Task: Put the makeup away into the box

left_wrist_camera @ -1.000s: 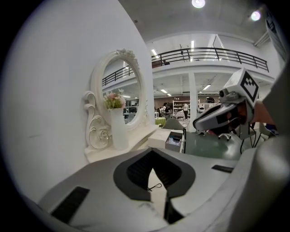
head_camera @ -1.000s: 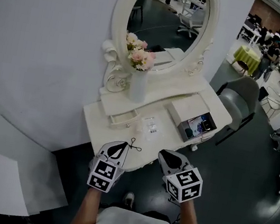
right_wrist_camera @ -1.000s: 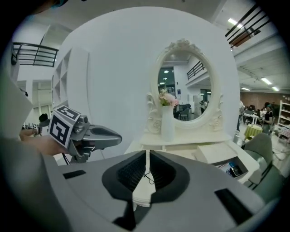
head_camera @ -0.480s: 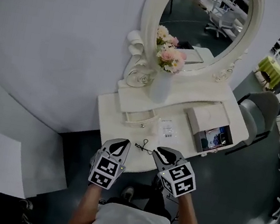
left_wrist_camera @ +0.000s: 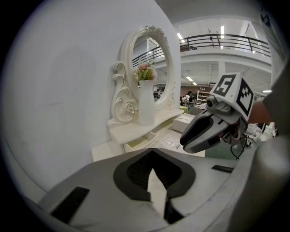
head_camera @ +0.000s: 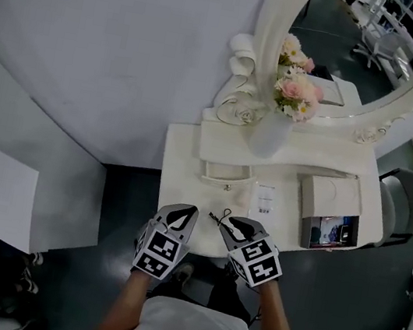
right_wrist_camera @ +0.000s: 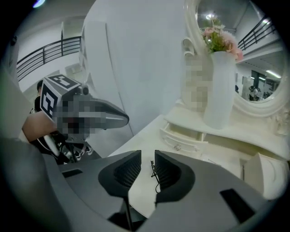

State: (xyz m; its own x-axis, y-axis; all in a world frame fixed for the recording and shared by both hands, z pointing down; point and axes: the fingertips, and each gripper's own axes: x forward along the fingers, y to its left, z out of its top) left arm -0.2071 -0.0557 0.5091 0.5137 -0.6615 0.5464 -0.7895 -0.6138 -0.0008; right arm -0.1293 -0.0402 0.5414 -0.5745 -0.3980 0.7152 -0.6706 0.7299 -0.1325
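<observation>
Judging by how things lay, the task was barely begun. The box (head_camera: pixel 330 198) sat at the right end of the white dressing table (head_camera: pixel 184 184), and its open end showed something coloured that was too small to make out. The makeup lay out on the tabletop, well apart from the box. A small clear packet (head_camera: pixel 265 198) rested near the middle, in front of the open drawer (head_camera: pixel 228 173). A thin dark wiry item (head_camera: pixel 222 217), too small to name, lay close to the table's front edge. The right gripper (right_wrist_camera: pixel 147 157) was over that front edge, and its jaws had just been opening. They stood apart with the wiry item visible on the tabletop between them, and the pads were not pressing on it, so nothing was held. The left gripper (left_wrist_camera: pixel 152 156) hung beside it at the table's near left corner, jaws together and empty. The step in hand looked like a reach for the wiry item. Left to do, by this reading, were taking hold of it, carrying it across to the box, and then doing the same with the packet
</observation>
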